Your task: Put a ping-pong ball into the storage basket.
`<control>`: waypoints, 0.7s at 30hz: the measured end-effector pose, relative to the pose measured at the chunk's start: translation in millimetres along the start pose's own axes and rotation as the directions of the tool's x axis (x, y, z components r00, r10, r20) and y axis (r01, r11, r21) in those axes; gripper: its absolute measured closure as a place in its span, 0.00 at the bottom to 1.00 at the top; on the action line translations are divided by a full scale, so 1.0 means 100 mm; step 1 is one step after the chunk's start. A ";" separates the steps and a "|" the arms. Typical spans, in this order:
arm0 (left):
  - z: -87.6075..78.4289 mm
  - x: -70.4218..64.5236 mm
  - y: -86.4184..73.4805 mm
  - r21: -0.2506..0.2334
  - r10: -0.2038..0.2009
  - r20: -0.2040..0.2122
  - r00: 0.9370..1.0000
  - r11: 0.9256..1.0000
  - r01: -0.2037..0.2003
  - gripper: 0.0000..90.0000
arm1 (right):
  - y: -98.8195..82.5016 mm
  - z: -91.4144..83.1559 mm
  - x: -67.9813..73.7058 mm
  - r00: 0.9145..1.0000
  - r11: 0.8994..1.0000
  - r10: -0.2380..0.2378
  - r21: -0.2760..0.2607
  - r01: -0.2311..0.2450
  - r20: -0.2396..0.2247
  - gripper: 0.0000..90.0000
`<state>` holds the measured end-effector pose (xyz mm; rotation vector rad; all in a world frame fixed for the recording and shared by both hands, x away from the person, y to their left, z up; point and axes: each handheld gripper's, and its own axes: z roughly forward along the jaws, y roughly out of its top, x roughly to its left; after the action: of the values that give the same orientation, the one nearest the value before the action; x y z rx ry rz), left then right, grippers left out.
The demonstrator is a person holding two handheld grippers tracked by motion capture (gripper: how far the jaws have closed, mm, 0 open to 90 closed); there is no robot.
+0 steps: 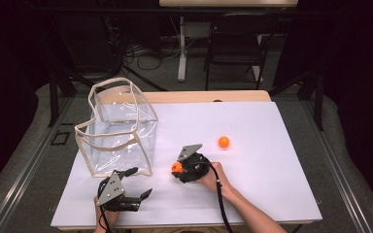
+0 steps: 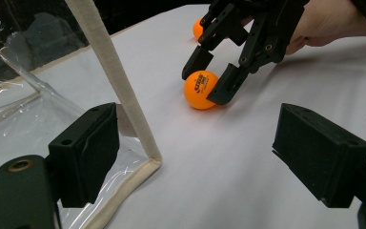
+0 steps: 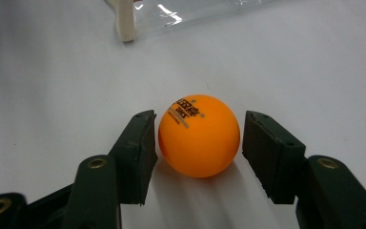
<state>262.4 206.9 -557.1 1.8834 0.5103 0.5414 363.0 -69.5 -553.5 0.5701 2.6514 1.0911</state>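
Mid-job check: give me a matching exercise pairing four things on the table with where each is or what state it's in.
Things:
1. near orange ball
2. far orange ball
3. clear bag
4. left gripper

Places or states:
A. stands on the table's left side
B. lies alone on the white table
C. jaws open, nothing between them
D. between the right gripper's jaws

Pairs: 1-D, 2-B, 3-A, 4-C

orange ball [image 3: 199,136] (black print), white table [image 1: 272,160]
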 end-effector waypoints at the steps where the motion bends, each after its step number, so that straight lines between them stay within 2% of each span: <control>1: 0.00 0.00 0.00 -0.001 0.001 0.000 1.000 1.000 -0.001 0.17 | 0.00 0.00 0.00 1.000 1.000 0.000 0.001 0.000 -0.004 0.53; 7: 0.01 0.01 0.00 0.000 0.002 0.006 1.000 1.000 -0.002 0.17 | -0.01 0.00 0.00 1.000 1.000 0.000 0.014 0.000 0.015 0.56; 21: 0.00 0.02 0.00 -0.008 -0.008 0.007 1.000 1.000 0.008 0.17 | 0.00 -0.10 -0.01 1.000 1.000 -0.003 -0.021 0.003 0.012 0.56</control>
<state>263.9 207.7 -557.5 1.8747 0.5099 0.5307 360.6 -75.9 -546.5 0.5662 2.6266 1.1103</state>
